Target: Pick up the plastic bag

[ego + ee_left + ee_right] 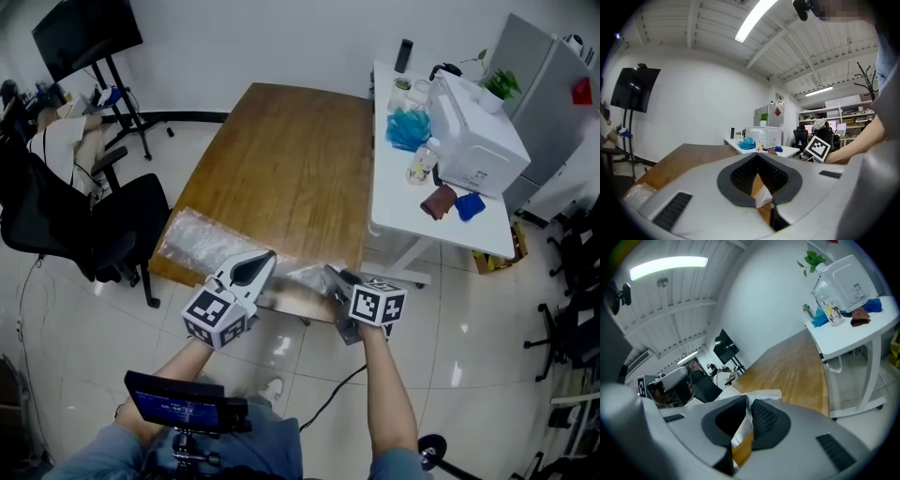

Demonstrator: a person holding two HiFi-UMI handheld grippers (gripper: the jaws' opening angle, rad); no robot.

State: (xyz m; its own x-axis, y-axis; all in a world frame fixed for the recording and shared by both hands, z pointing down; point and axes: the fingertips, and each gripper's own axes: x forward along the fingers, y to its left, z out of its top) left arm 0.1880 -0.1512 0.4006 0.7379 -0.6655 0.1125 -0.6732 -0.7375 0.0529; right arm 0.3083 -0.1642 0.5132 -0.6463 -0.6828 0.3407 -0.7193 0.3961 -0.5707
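Note:
A clear plastic bag (202, 242) lies along the near edge of the brown wooden table (291, 159). My left gripper (265, 258) sits at the bag's near edge. In the left gripper view its jaws (758, 157) are pinched together on a fold of the bag (761, 196). My right gripper (333, 275) is at the bag's right end, by the table's near right corner. In the right gripper view its jaws (747, 399) stand slightly apart, with white film of the bag (740, 433) loosely between the pads.
A white side table (403, 202) joins the wooden table on the right, carrying a white appliance (478, 141), blue cloth and bottles. A black office chair (84, 225) stands left of the table. A screen on a stand (84, 33) is at the back left.

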